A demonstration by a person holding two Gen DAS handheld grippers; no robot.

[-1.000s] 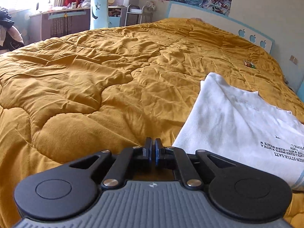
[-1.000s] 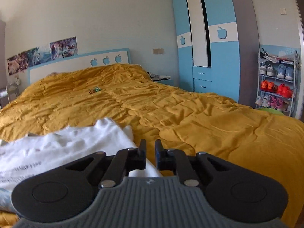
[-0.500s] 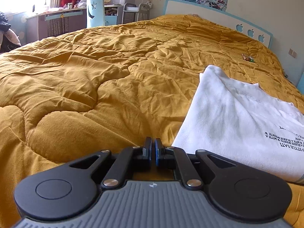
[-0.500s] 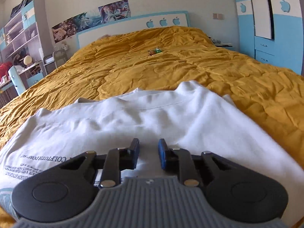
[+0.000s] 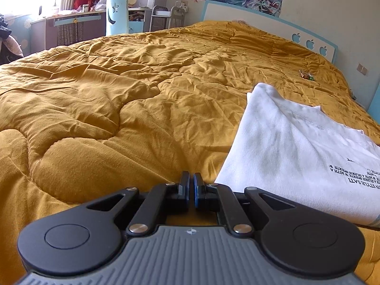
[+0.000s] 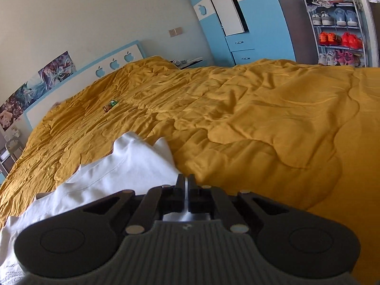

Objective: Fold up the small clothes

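The white T-shirt lay on the yellow quilt of the bed, partly folded, with its printed text facing up toward the near edge. The left gripper rested low over the quilt just beside the shirt's left edge; its fingers were clenched together with nothing between them. The right gripper sat at the shirt's right edge, near the sleeve. Its fingers were nearly closed, and white fabric showed in the narrow gap behind them, so they appeared to be grasping the shirt's edge, though the contact itself was partly hidden. The step in hand was judged to be the side fold from the right. The next move would call for lifting the pinched edge and carrying it across toward the left, keeping the layer flat so it does not bunch. A small green-and-brown wrapper lay on the quilt well apart from the shirt. The only container-like item in view was the shoe rack, which held several pairs of shoes.
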